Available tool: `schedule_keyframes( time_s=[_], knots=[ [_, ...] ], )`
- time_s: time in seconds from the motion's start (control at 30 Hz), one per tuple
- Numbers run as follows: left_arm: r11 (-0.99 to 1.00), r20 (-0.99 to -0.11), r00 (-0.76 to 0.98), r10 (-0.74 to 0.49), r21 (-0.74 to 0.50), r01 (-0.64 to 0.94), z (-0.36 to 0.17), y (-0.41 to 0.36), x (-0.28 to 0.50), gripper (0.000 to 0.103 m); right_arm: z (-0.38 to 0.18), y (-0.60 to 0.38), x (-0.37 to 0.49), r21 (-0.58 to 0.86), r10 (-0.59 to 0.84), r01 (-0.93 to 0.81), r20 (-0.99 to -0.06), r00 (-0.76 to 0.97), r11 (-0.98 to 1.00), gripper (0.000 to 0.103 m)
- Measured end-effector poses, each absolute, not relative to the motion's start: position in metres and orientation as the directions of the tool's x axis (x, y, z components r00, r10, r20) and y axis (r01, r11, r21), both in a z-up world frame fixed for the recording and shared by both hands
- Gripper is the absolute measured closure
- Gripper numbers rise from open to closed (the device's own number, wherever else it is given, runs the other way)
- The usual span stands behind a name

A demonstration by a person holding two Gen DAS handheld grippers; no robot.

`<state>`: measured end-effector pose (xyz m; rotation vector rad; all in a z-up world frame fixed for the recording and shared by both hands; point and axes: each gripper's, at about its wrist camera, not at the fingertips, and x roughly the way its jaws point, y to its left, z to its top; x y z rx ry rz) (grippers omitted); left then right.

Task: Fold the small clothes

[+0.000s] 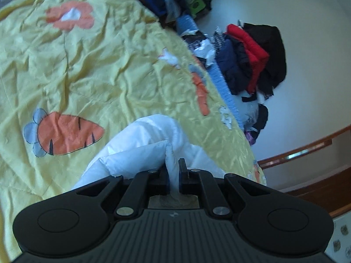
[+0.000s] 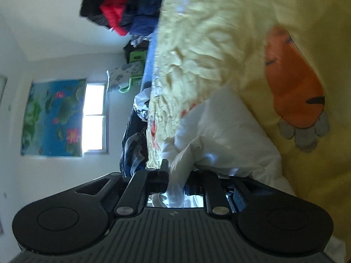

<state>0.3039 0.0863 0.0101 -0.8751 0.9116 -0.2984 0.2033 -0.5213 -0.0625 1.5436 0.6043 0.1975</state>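
A: Nearest first; the left gripper (image 1: pixel 174 171) has its jaws pinched tight on a fold of the white garment (image 1: pixel 140 144), which runs forward from the fingers onto the yellow bedspread (image 1: pixel 92 70), beside the carrot print (image 1: pixel 68 137).

B: And the right gripper (image 2: pixel 178 173)?

A: Jaws a little apart with white cloth between them; whether the pads press it I cannot tell (blur, and one finger is hidden); the bulk lies ahead and to the right.

B: Farther off?

A: A clothes pile (image 1: pixel 252 59) past the bed's far edge; the garment's outline is cut off.
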Motion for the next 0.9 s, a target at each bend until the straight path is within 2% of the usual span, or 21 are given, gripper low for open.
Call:
schedule_keyframes(
  time_s=[0.1,0.13,0.17,0.23,0.27,0.3,0.33,0.4,0.47,0.57,0.63,0.73,0.8,0.9],
  knots=[
    [0.574,-0.545,0.581,-0.605,-0.804,-0.157,-0.003,0.092,0.308,0.090,-0.067,-0.524,0.198,0.983,0.469,0.182,-0.147,0.871,-0.032,0.041],
    [0.550,-0.530,0.585,-0.614,-0.819,-0.163,-0.004,0.095,0.307,0.085,-0.065,-0.526,0.196,0.987,0.459,0.155,-0.114,0.881,-0.052,0.032],
    [0.521,-0.504,0.591,-0.629,-0.838,-0.161,-0.003,0.099,0.304,0.081,-0.062,-0.528,0.194,0.989,0.445,0.130,-0.089,0.891,-0.064,0.028],
    [0.467,-0.438,0.609,-0.661,-0.876,-0.124,0.005,0.105,0.296,0.057,-0.049,-0.533,0.192,0.994,0.419,0.101,-0.073,0.905,-0.044,0.027],
    [0.457,-0.408,0.619,-0.671,-0.885,-0.088,0.013,0.108,0.291,0.049,-0.041,-0.535,0.190,0.997,0.410,0.078,-0.063,0.910,-0.020,0.027],
    [0.452,-0.377,0.629,-0.680,-0.891,-0.044,0.024,0.110,0.285,0.034,-0.031,-0.536,0.186,0.999,0.404,0.048,-0.046,0.914,0.004,0.027],
    [0.445,-0.339,0.638,-0.692,-0.896,0.007,0.034,0.112,0.278,0.024,-0.021,-0.536,0.183,0.999,0.398,0.031,-0.041,0.916,0.030,0.027],
    [0.466,-0.311,0.655,-0.689,-0.882,0.071,0.055,0.114,0.268,0.022,-0.002,-0.533,0.182,0.994,0.411,0.002,-0.048,0.911,0.110,0.026],
    [0.574,-0.337,0.695,-0.635,-0.808,0.134,0.081,0.106,0.257,0.022,0.021,-0.523,0.184,0.969,0.449,-0.011,-0.104,0.887,0.246,0.026],
    [0.812,-0.430,0.761,-0.486,-0.543,0.213,0.104,0.066,0.240,0.022,0.048,-0.487,0.198,0.847,0.467,-0.024,-0.269,0.843,0.531,0.025],
    [0.895,-0.479,0.774,-0.414,-0.368,0.251,0.100,0.031,0.238,0.022,0.055,-0.461,0.205,0.742,0.448,-0.043,-0.357,0.820,0.669,0.025],
    [0.921,-0.514,0.764,-0.390,-0.232,0.314,0.084,-0.010,0.249,0.022,0.052,-0.433,0.220,0.669,0.477,-0.088,-0.425,0.769,0.738,0.025],
    [0.940,-0.552,0.765,-0.333,-0.135,0.313,0.069,-0.029,0.266,0.022,0.044,-0.426,0.236,0.609,0.433,-0.065,-0.481,0.762,0.790,0.024],
    [0.965,-0.634,0.732,-0.249,-0.101,0.241,0.045,-0.036,0.298,0.022,0.020,-0.431,0.259,0.566,0.357,0.042,-0.573,0.738,0.823,0.024]
  ],
)
